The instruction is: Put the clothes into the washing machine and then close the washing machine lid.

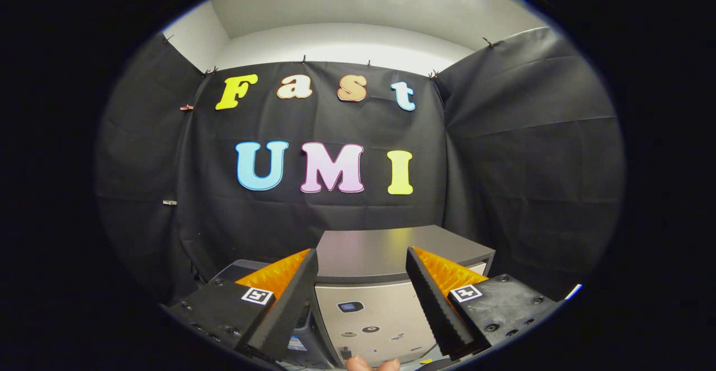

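Hand-held gripper [361,287] hangs wide open and empty, its fingers framing the washing machine [372,298] just ahead with its flat lid [386,253] down, likely stiff and smooth, best taken at its front edge.

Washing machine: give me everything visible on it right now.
The washing machine is a boxy unit standing against the black cloth wall, just ahead of the claw and framed between its spread, empty fingers. Its flat dark grey lid looks matte and lies shut on top. The front panel is pale, silvery, with a small dark window and a few round marks too small to make out. A fingertip shows below the panel; whether it touches is unclear. Nothing rests on the lid.
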`<control>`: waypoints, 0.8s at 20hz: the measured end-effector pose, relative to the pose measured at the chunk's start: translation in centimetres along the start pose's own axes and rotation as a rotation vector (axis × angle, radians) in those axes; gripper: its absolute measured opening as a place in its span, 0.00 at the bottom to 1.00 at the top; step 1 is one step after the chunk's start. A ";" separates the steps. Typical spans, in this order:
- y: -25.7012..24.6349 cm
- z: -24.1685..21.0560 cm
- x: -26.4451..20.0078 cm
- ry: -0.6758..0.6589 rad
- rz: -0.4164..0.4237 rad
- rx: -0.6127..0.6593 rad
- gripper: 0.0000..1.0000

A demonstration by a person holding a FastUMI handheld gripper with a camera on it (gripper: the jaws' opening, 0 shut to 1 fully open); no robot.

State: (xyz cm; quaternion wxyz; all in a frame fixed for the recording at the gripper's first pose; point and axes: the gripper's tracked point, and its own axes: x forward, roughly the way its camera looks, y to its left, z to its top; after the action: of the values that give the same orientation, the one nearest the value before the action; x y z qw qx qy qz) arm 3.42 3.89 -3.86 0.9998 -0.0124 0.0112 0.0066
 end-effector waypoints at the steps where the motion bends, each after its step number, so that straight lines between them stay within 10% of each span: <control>1: -0.1 0.0 0.0 0.001 -0.001 0.000 0.99; 16: -0.1 -0.1 -0.2 -0.005 -0.002 0.000 0.99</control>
State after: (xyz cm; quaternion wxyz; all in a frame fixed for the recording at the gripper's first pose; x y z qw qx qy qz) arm 3.20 3.74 -3.91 0.9999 -0.0121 0.0090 0.0056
